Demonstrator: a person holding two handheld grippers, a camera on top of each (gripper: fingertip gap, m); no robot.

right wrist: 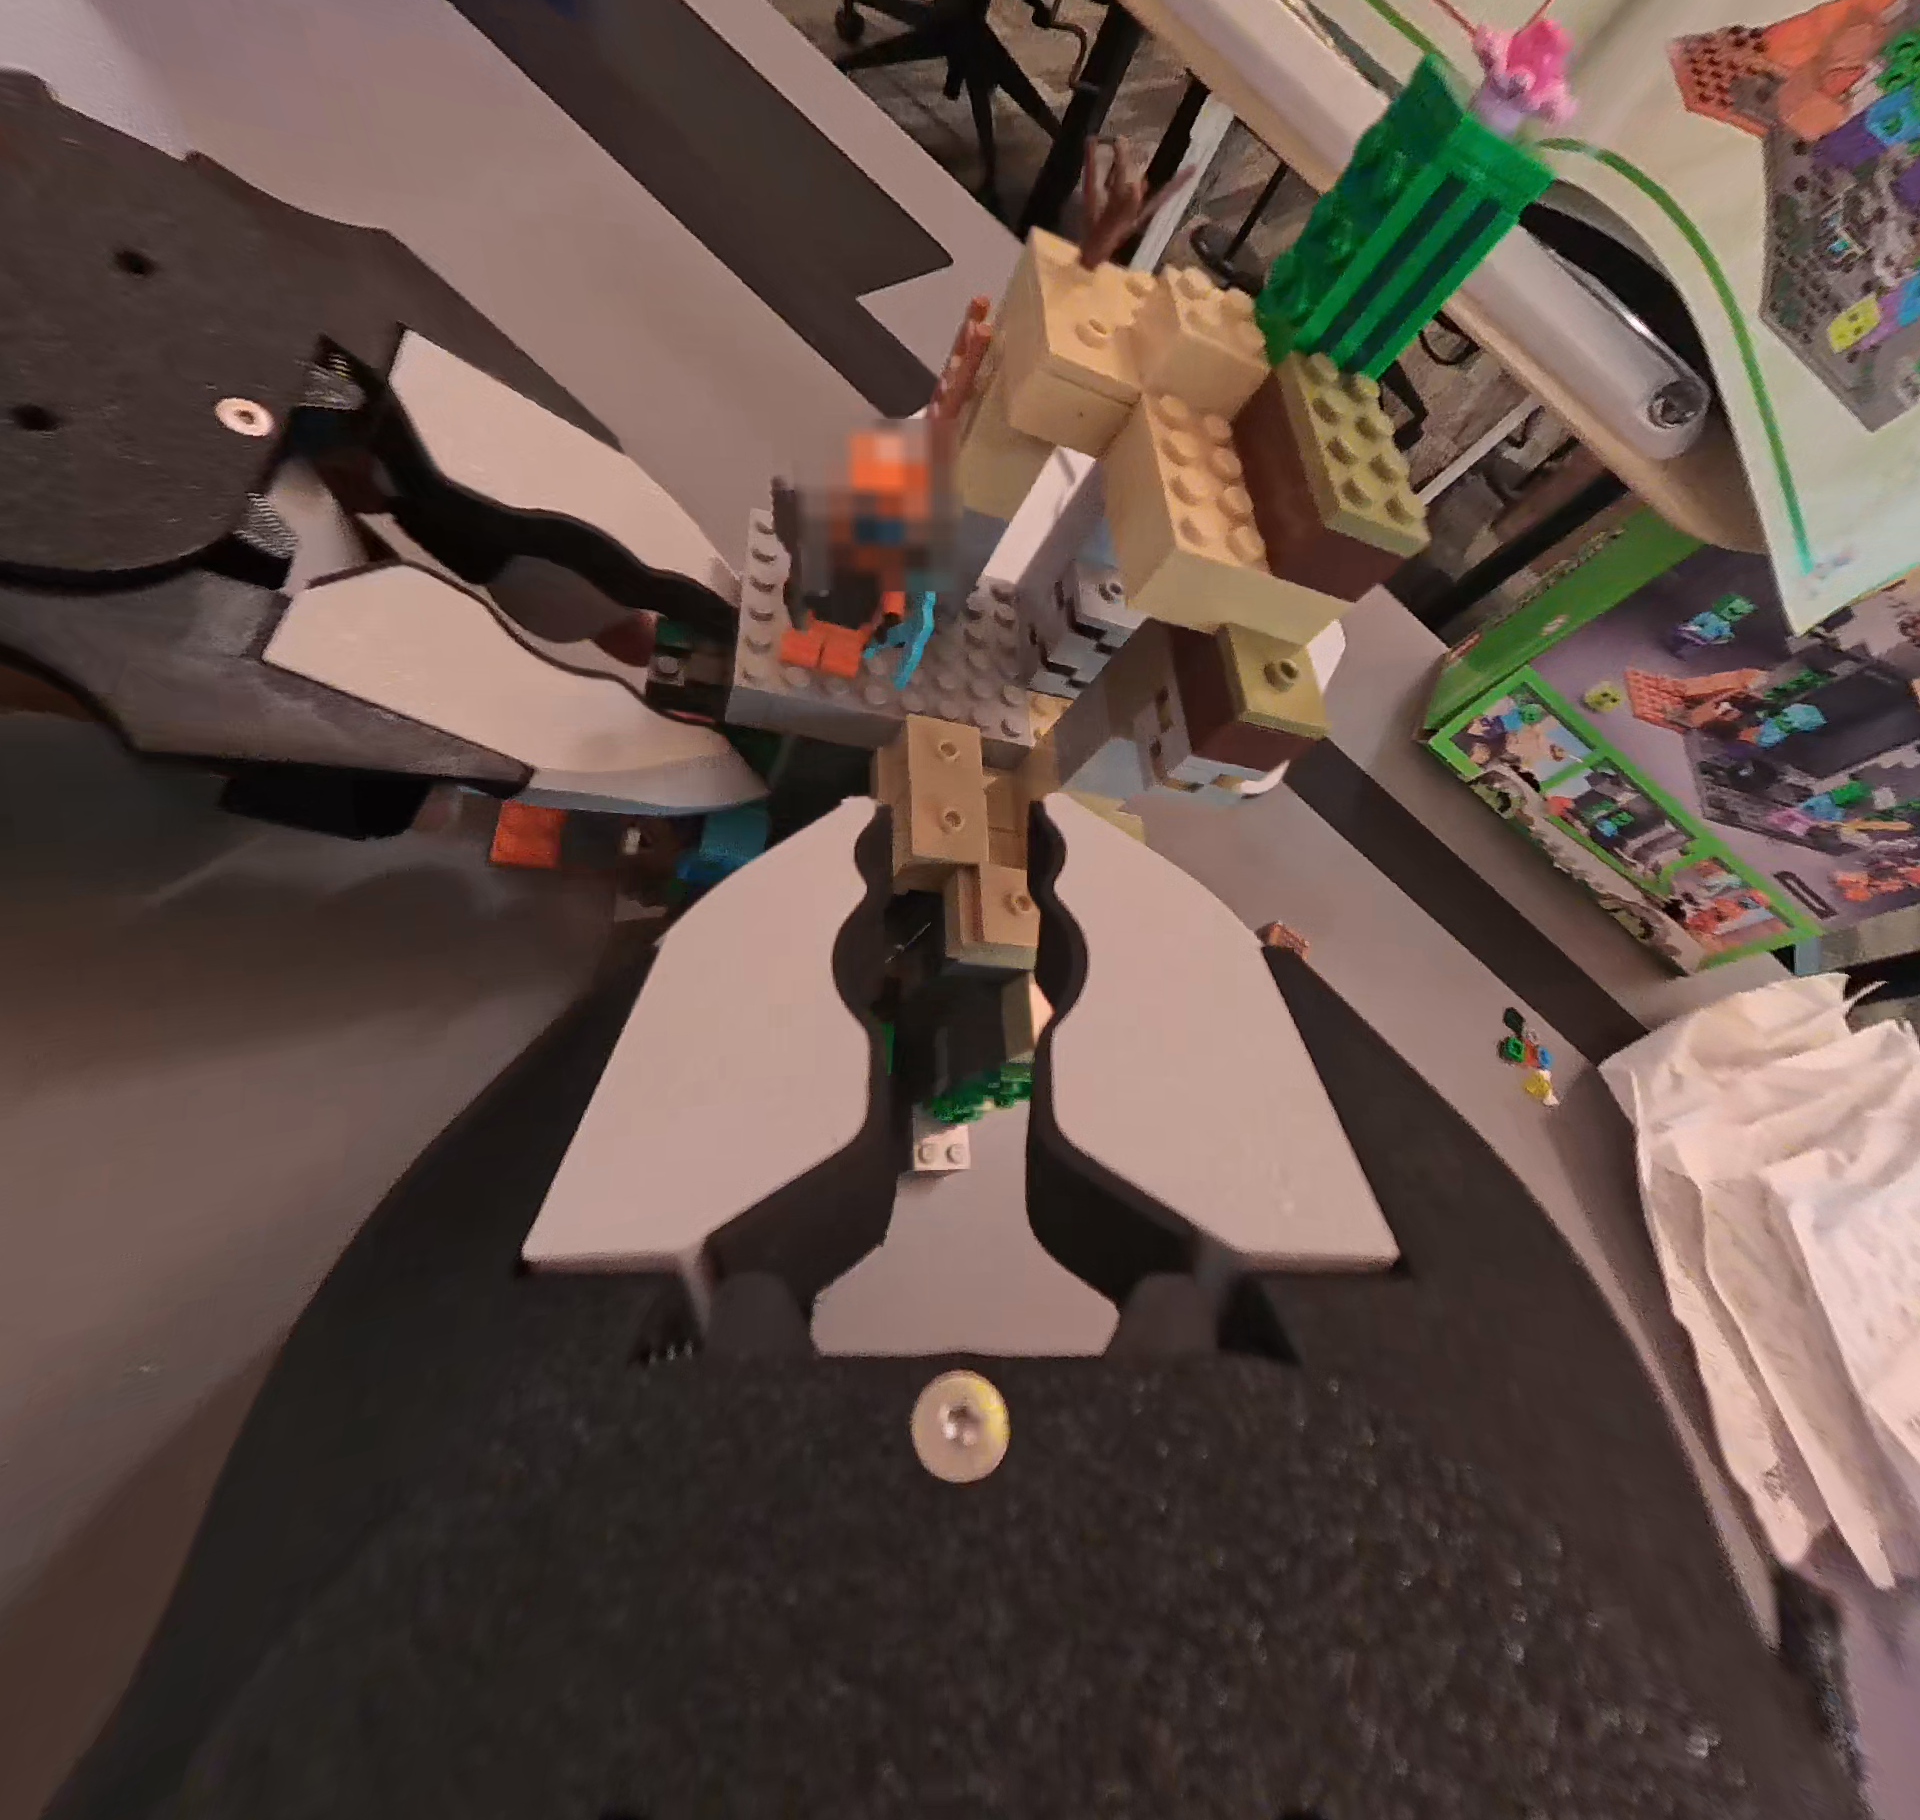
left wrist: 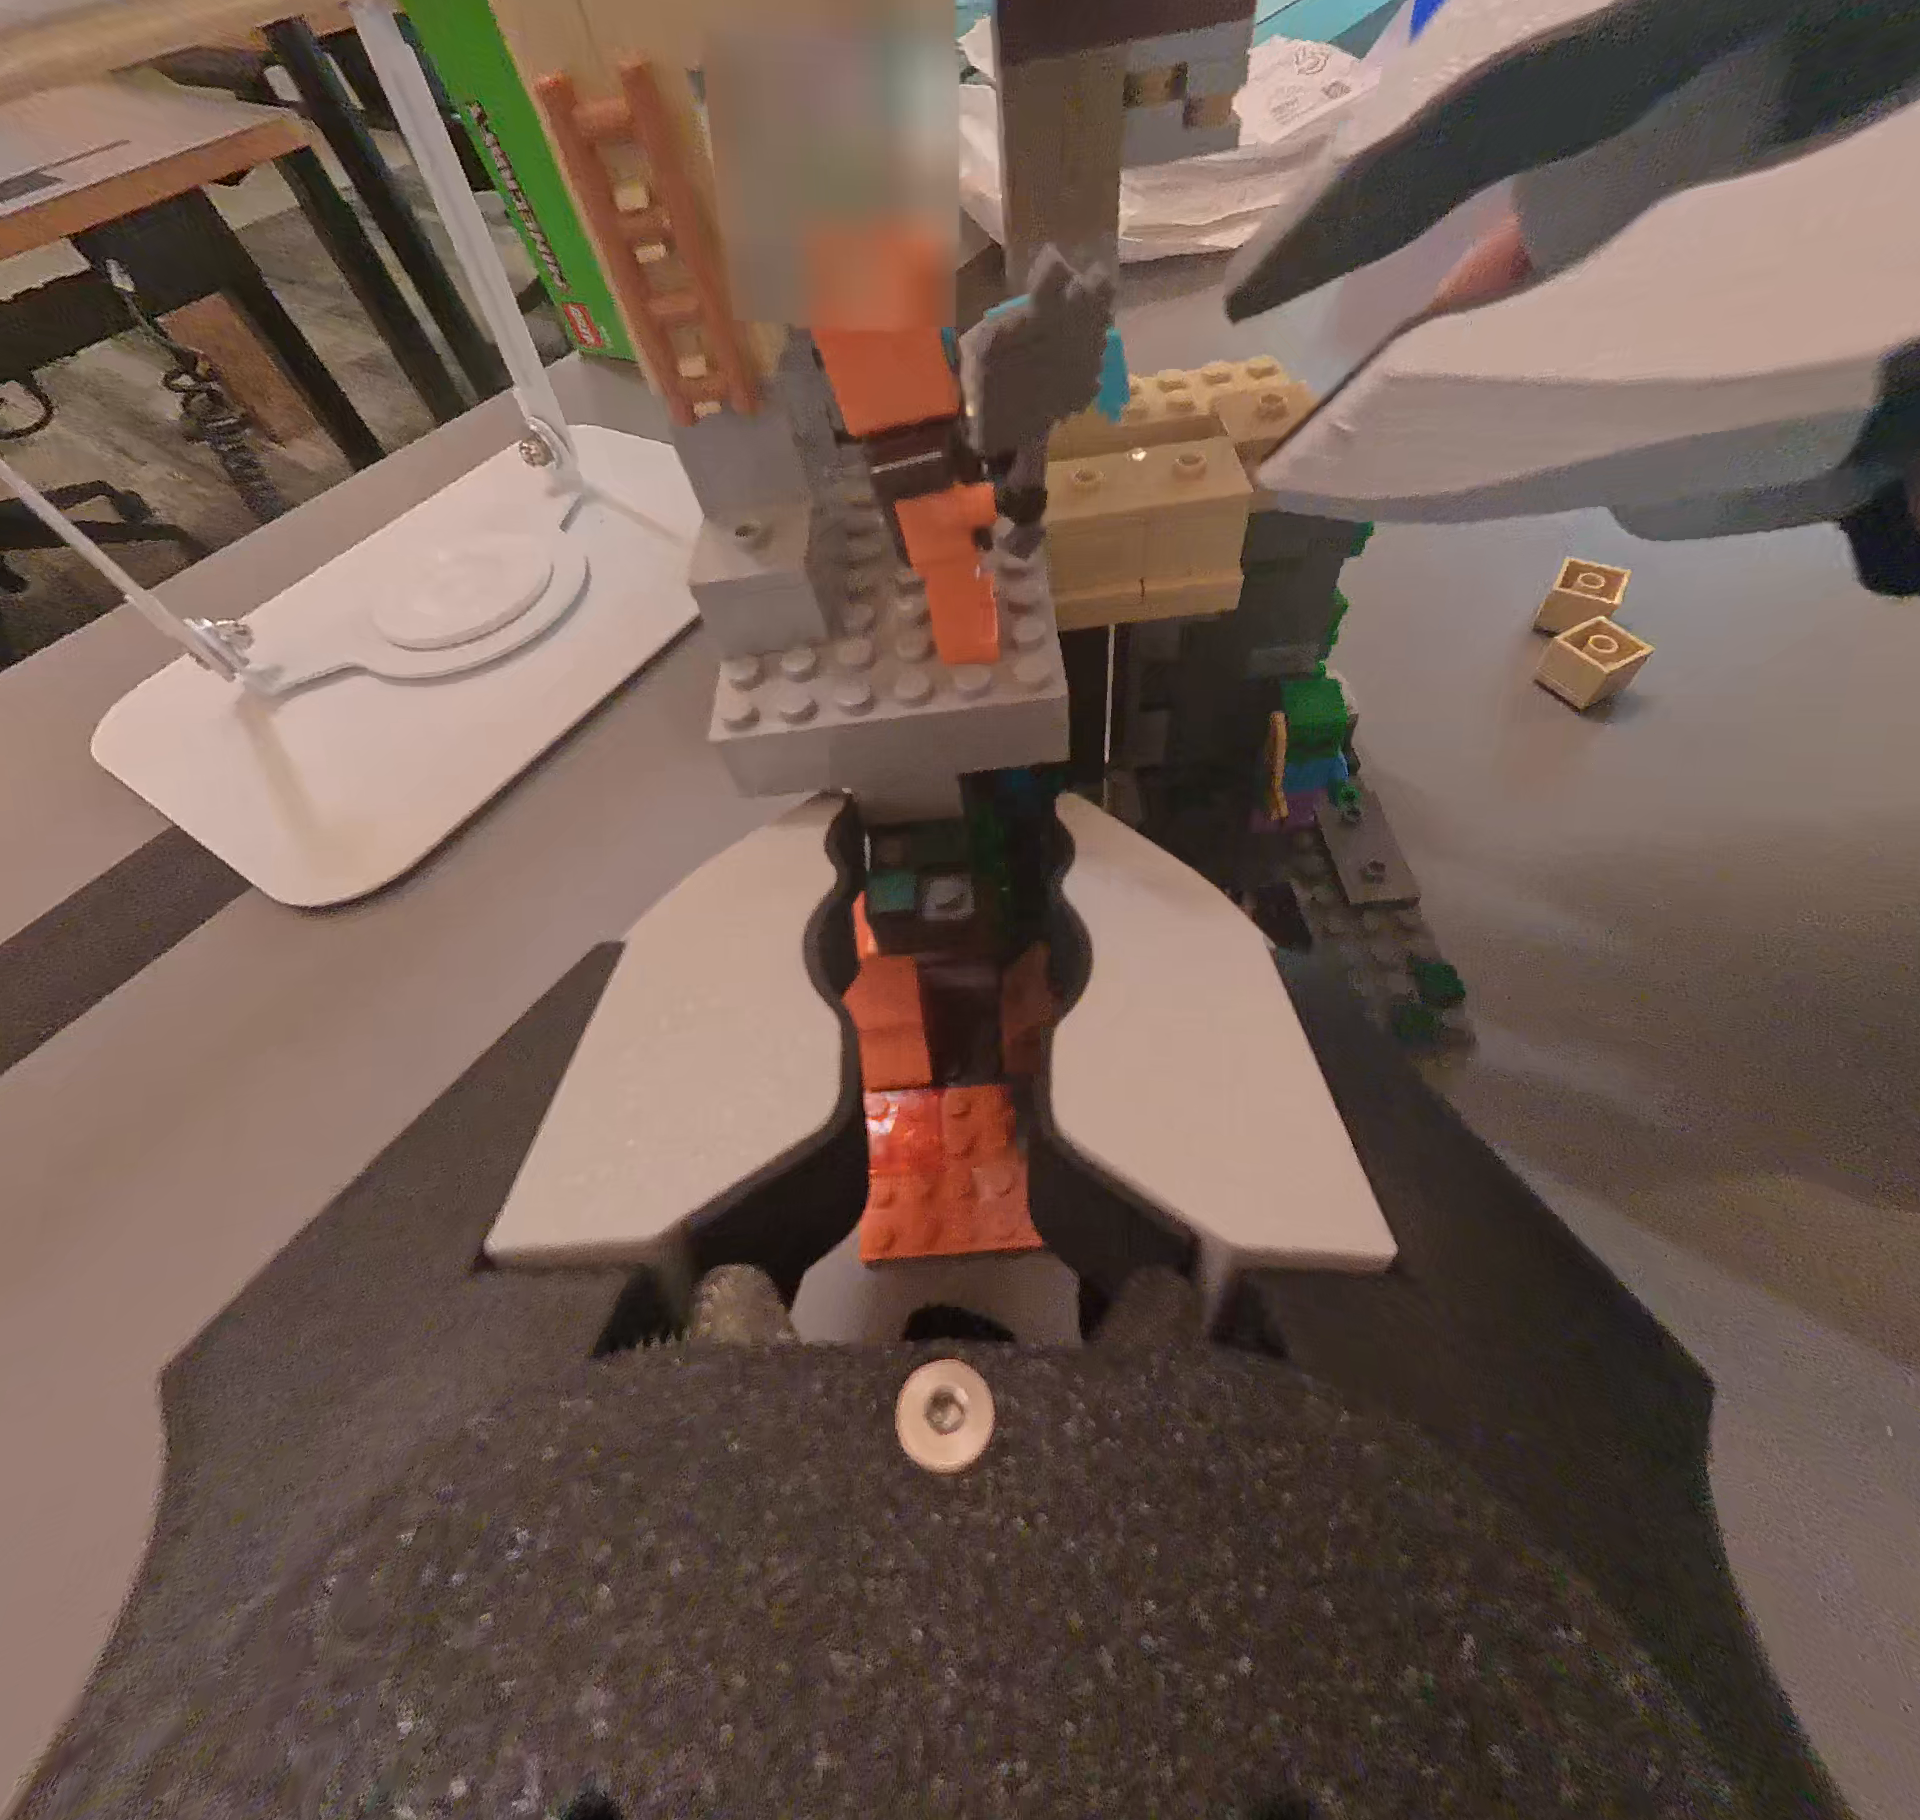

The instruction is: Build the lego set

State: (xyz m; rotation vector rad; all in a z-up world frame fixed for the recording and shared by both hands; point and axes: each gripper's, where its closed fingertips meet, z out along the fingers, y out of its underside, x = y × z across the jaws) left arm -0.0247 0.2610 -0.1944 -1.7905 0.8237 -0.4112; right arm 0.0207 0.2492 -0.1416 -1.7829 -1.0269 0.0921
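The lego build (left wrist: 894, 700) is a grey studded platform with an orange minifigure (left wrist: 914, 482), a brown ladder (left wrist: 644, 232) and tan bricks (left wrist: 1143, 513) at its right. My left gripper (left wrist: 956, 820) is shut on the dark and orange column under the platform. My right gripper (right wrist: 956, 809) is shut on the tan bricks (right wrist: 940, 783) at the side of the build (right wrist: 883, 679). The right gripper also shows at the upper right of the left wrist view (left wrist: 1252, 388). The left gripper shows at the left of the right wrist view (right wrist: 743, 695). A green ribbed piece (right wrist: 1403, 243) tops the tan tower.
Two loose tan bricks (left wrist: 1590, 638) lie on the grey table to the right. A white stand base (left wrist: 364, 679) sits to the left. The green set box (right wrist: 1662, 731), the instruction booklet (right wrist: 1818, 212), crumpled plastic bags (right wrist: 1766, 1251) and a few tiny loose pieces (right wrist: 1522, 1053) lie to the right. Across from one pair of fingers to the other is roughly 8 centimeters.
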